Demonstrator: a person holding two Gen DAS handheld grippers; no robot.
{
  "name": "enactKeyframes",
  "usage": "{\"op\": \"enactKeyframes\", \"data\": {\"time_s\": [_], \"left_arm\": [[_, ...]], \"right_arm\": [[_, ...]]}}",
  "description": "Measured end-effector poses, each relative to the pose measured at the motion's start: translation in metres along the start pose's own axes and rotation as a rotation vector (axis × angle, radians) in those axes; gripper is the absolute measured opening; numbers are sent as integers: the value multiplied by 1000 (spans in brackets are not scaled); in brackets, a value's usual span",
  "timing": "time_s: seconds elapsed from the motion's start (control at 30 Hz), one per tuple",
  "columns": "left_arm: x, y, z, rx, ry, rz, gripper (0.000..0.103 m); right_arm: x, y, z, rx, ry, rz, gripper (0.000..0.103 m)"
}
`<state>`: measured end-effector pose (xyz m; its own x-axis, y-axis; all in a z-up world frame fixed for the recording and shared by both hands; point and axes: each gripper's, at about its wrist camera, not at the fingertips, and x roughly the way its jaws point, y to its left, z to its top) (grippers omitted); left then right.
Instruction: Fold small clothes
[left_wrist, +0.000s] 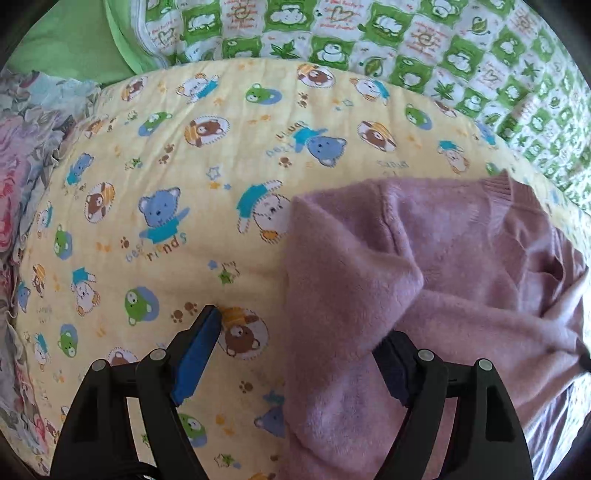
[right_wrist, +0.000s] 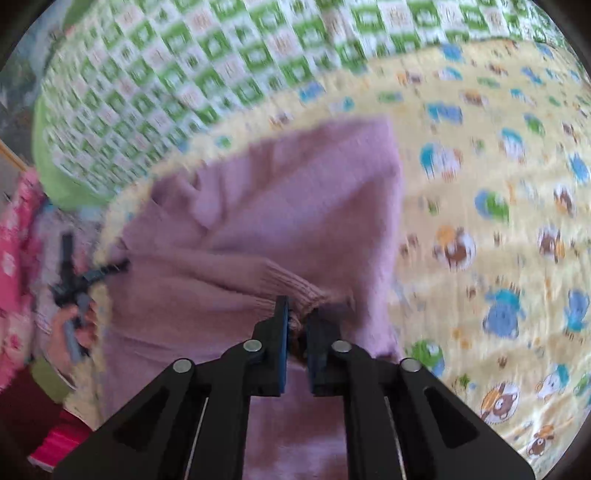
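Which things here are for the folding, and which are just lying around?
For the folding:
pink sweater
left gripper, open
right gripper, pinching the sweater's cuff

Just lying around:
yellow bear blanket
green checked quilt
flowered fabric

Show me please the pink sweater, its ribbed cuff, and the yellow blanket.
pink sweater (left_wrist: 443, 258): left wrist view, on its fuzzy front.
ribbed cuff (right_wrist: 295, 286): right wrist view, on the ribbing ahead of the tool tips.
yellow blanket (left_wrist: 166, 166): left wrist view, on bare printed cloth.

left gripper (left_wrist: 299, 328): we see its jaws spread wide, pointing steeply down
right gripper (right_wrist: 298, 314): jaws nearly closed, pinching a pink knit cuff (right_wrist: 295, 286)
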<state>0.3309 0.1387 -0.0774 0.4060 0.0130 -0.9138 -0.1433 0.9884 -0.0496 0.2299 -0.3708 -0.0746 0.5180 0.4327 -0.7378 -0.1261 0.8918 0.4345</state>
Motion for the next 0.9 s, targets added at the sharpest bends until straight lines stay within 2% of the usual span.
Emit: {"op": "enactKeyframes", "data": {"time_s": [0.07, 0.23, 0.3, 0.33, 0.4, 0.47, 0.53, 0.63, 0.7, 0.83, 0.9], "left_arm": [[0, 4, 2, -14, -11, 9, 81], [-7, 15, 8, -27, -31, 0, 80], [-22, 22, 11, -38, -54, -9, 80], [-32, 27, 10, -51, -68, -24, 79], [-51, 37, 5, -78, -88, -63, 79], [-65, 44, -7, -95, -93, -86, 79], [-75, 48, -24, -105, -74, -119, 79], [-82, 42, -58, -104, -47, -152, 79], [-79, 30, -83, -85, -18, -162, 79], [-70, 14, -122, -23, 22, -134, 79], [-63, 10, -131, 26, 25, -75, 79]], "right_arm": [[7, -4, -9, -10, 30, -37, 12], [-3, 7, -15, -102, 40, -153, 12], [-23, 17, -12, -124, -24, -225, 13], [-30, 21, -10, -127, -58, -218, 13], [-46, 35, -6, -133, -128, -155, 16], [-50, 50, -4, -142, -150, -75, 17], [-41, 71, 0, -163, -119, 48, 18], [-14, 108, 2, -209, -68, 172, 19], [6, 137, -1, -245, -23, 235, 25], [41, 190, -10, -310, 47, 325, 30], [58, 216, -10, -345, 74, 353, 30]]}}
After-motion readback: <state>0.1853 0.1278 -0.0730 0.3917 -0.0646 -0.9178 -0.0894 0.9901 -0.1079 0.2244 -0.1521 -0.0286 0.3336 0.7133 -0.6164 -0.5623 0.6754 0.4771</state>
